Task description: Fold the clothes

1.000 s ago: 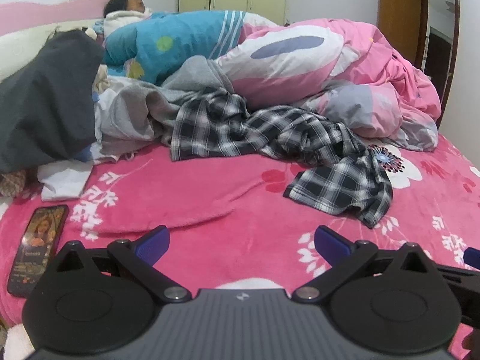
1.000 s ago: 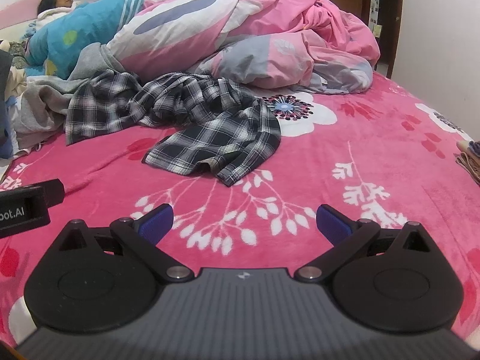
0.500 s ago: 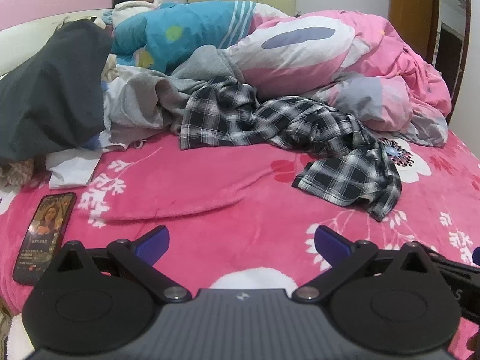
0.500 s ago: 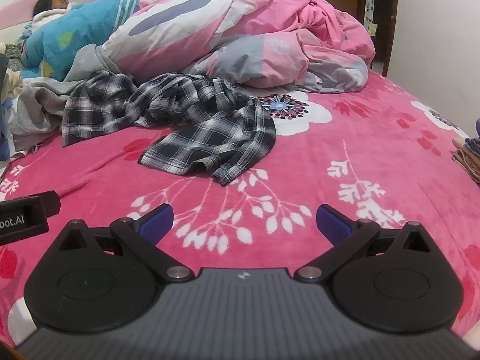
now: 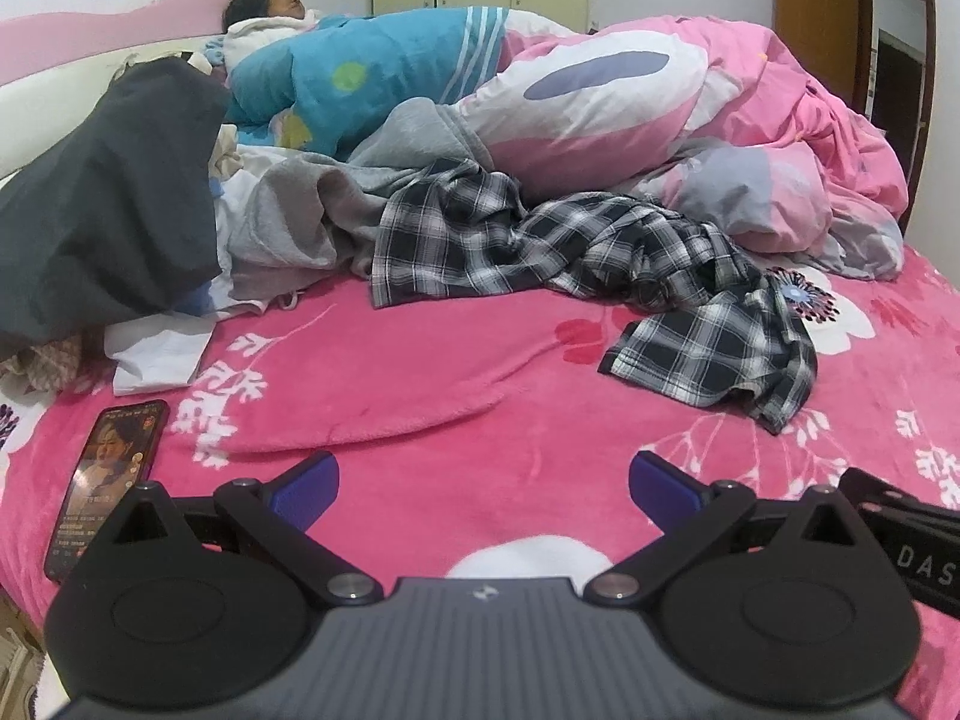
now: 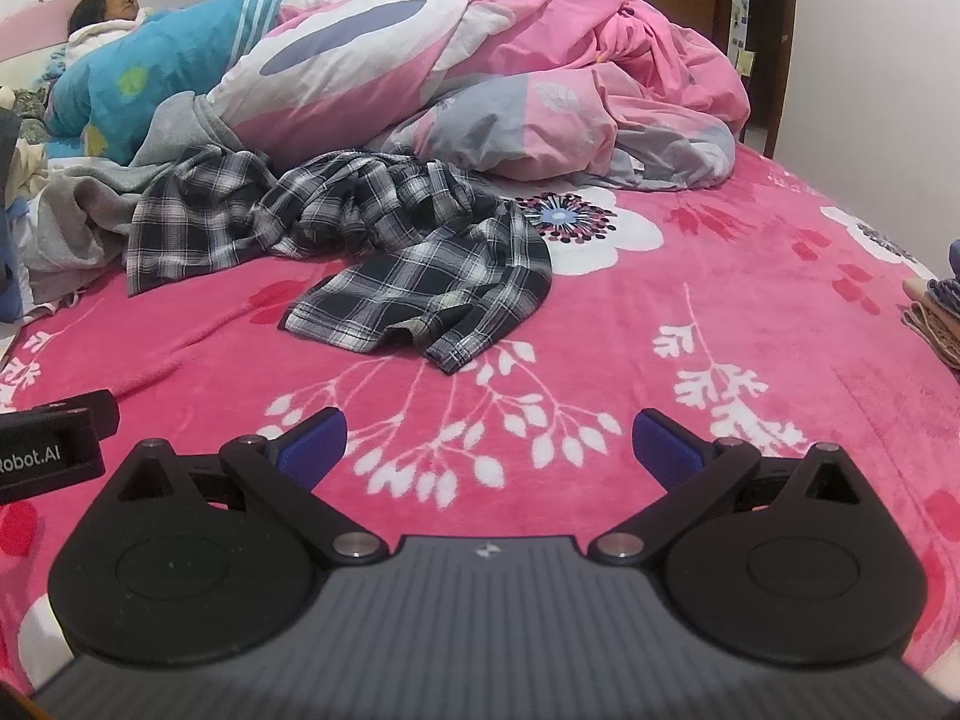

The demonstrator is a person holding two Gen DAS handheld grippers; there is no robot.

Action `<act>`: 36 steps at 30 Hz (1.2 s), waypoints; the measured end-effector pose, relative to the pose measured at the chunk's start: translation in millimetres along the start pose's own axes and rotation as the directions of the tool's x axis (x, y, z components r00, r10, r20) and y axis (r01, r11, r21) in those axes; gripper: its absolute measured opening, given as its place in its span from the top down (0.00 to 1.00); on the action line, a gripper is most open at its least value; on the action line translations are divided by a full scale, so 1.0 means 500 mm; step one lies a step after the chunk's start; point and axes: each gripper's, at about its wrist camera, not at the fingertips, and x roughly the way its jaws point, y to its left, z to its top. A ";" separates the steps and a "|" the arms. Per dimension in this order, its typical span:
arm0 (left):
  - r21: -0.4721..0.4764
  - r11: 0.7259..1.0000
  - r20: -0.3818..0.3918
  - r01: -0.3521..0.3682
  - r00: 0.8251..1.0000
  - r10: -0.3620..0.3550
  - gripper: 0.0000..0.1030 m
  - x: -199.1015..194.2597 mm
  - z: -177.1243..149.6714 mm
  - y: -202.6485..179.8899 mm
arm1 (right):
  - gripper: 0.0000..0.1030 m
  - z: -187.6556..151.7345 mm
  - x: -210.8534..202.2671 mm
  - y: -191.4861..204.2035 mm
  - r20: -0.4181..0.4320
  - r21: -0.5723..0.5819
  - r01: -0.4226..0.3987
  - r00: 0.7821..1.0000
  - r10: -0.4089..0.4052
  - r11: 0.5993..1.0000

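A black-and-white plaid shirt (image 5: 606, 276) (image 6: 384, 240) is lying crumpled on the pink floral blanket (image 5: 420, 372) (image 6: 720, 312) that is covering the bed, one loose end trailing toward the cameras and the rest bunching up against the bedding behind it. Just behind the plaid shirt a pink and white quilt (image 5: 690, 114) (image 6: 480, 72) is piling high, and a grey garment (image 5: 312, 210) (image 6: 78, 210) is lying just beside the shirt's left end. Farther left of the shirt a dark grey garment (image 5: 102, 198) is draping over a heap, with a white cloth (image 5: 159, 354) below it. A phone (image 5: 111, 474) with a lit screen is resting on the blanket, well apart from the shirt, toward the near left. Beyond the shirt a person (image 5: 270, 6) (image 6: 108, 3) is lying under a blue quilt (image 5: 372, 72) (image 6: 162, 72).

The left gripper (image 5: 483, 480) is hovering over bare blanket short of the shirt, its blue-padded fingers spread wide and grasping nothing. The right gripper (image 6: 489, 447) is likewise spread wide and empty, pointing at the shirt's near end, with the shirt well apart from its tips. At the far right of the shirt, folded clothes (image 6: 936, 318) are sitting at the blanket's edge.
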 end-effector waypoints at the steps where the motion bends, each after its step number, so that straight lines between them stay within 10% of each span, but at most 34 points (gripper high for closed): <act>1: -0.001 1.000 0.001 0.000 1.000 0.000 0.00 -0.001 0.001 0.000 | 0.01 -0.001 0.000 0.001 0.001 0.000 0.000 1.000 0.000 1.000; 36: -0.006 1.000 0.001 -0.010 1.000 0.010 0.00 0.005 0.015 -0.004 | 0.01 0.006 0.003 0.008 -0.006 0.005 -0.004 1.000 0.004 1.000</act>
